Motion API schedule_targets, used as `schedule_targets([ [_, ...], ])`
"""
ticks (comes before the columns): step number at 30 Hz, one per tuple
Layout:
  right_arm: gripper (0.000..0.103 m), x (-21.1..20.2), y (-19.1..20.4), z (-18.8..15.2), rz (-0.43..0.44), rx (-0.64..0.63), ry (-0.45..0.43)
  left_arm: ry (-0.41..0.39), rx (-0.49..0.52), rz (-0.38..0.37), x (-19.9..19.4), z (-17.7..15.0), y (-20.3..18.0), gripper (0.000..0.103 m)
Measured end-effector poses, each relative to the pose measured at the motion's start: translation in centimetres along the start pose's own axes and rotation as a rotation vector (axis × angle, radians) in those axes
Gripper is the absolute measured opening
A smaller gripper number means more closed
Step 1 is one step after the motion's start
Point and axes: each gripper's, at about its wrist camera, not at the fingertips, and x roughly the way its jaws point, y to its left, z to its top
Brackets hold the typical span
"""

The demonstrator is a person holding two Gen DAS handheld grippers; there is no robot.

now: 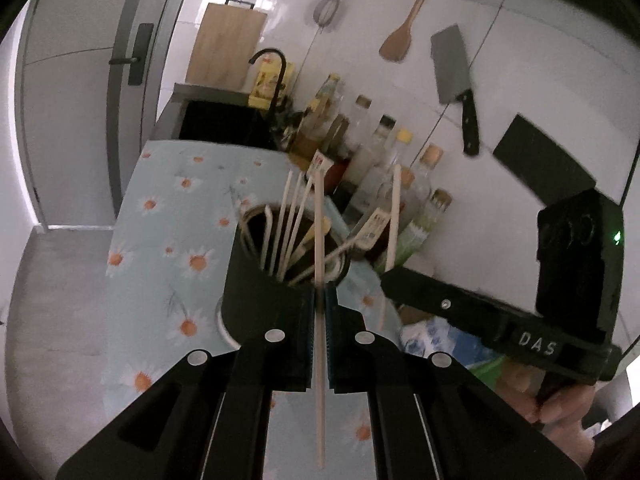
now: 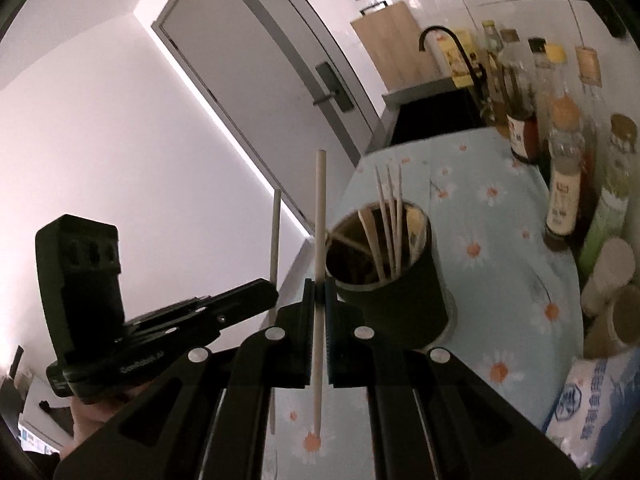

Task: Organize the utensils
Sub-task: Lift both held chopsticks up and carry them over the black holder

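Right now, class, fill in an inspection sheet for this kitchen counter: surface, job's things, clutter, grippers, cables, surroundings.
Surface: floral tablecloth covers the counter.
Job's things: dark utensil holder holds several chopsticks; one chopstick in the left gripper, another chopstick in the right gripper, both outside the holder.
Clutter: sauce bottles along the wall; a printed bag.
Grippers: each shut on its chopstick.
Cables: nothing seen.
Surroundings: cleaver and wooden spatula on the wall, black faucet, door.

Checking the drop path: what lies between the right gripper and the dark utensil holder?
Nothing lies between them: in the right wrist view the right gripper, shut on a chopstick, sits beside the utensil holder, over flowered tablecloth.
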Motion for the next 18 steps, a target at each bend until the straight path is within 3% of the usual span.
schedule_targets([
  [7,0.006,0.6,-0.2,2.1,0.009,-0.018,-0.051,-0.091,0.003,-0.029,0.2,2.7,0.2,0.004],
  [18,0.006,0.0,-0.1,6.8,0.004,-0.076,-0.196,-0.317,-0.007,-0.024,-0.7,6.3,1.7,0.004],
])
